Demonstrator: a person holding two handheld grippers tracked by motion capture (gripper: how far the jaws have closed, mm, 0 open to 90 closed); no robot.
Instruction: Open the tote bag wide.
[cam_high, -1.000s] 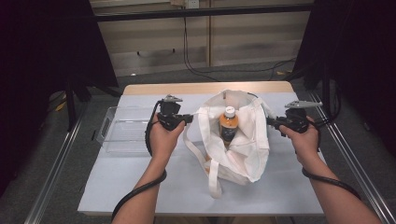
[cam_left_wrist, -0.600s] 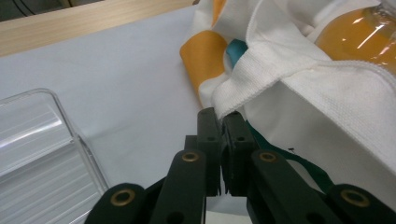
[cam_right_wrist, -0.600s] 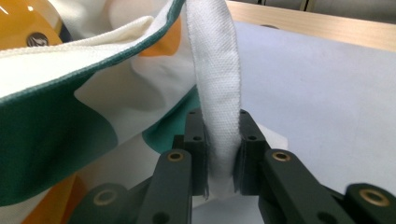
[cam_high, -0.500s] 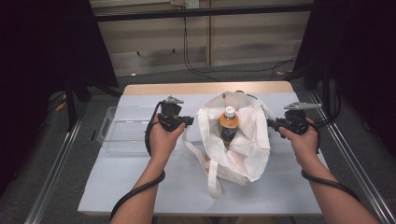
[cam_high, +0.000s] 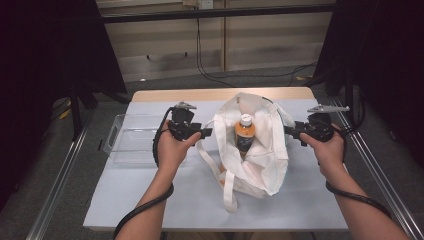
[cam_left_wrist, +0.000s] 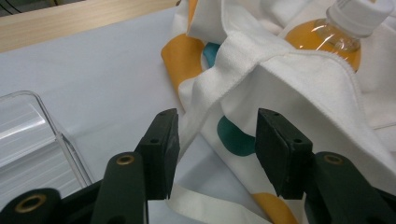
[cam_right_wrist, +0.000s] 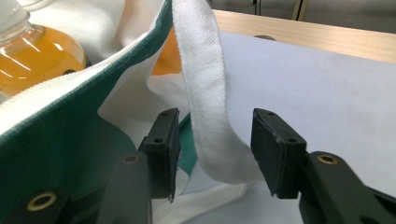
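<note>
both grippers, left gripper (cam_left_wrist: 212, 154) and right gripper (cam_right_wrist: 212, 151), stood wide open around the white spotted cloth tote bag (cam_high: 260, 150), its strap (cam_right_wrist: 205, 107) between the right jaws, ungripped.

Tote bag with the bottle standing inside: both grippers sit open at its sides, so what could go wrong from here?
1. The right gripper straddles only the loose handle strap; closing there may lift the strap, not the tote bag.
2. The left gripper faces folded cloth, so it might pinch just one layer.
3. An uneven pull could tip the upright orange bottle.
</note>
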